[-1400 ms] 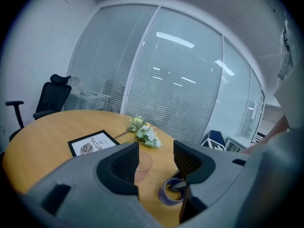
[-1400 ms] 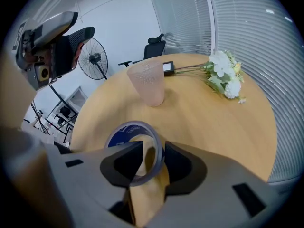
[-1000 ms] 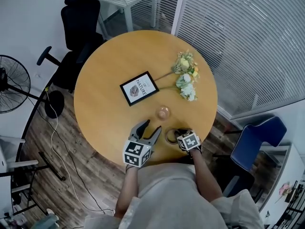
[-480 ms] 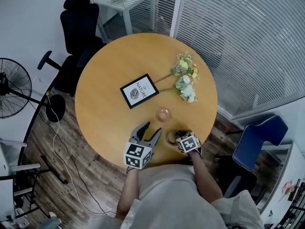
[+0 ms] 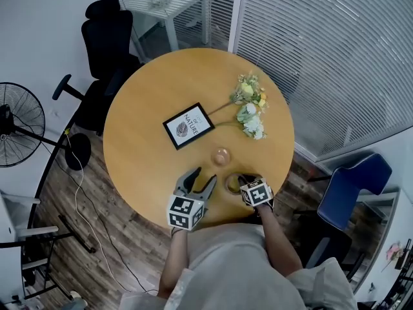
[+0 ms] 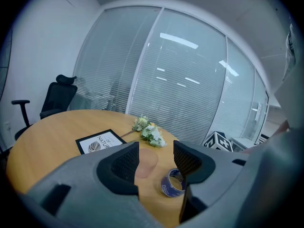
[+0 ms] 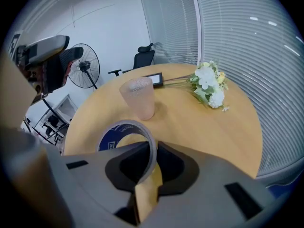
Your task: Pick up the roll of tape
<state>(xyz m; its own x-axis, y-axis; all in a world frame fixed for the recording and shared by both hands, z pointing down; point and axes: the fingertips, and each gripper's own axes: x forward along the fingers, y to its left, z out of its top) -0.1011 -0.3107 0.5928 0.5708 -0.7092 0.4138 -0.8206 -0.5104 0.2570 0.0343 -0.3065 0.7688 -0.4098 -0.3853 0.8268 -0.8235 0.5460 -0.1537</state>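
- Round wooden table (image 5: 135, 102): its five o'clock edge carries the blue-cored brown tape roll (image 7: 111, 137); a slip could send it off.
- Left gripper (image 6: 156, 156): jaws wide, empty.
- Right gripper (image 7: 152, 158): jaws just closing, pinching the roll's thin wall.
- Roll: flat, hole upward, no long axis.

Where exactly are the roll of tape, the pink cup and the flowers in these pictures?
roll of tape (image 7: 110, 137): right gripper view, on its blue inner wall.
pink cup (image 7: 138, 99): right gripper view, on the middle of its side.
flowers (image 5: 250, 108): head view, on a white bloom.
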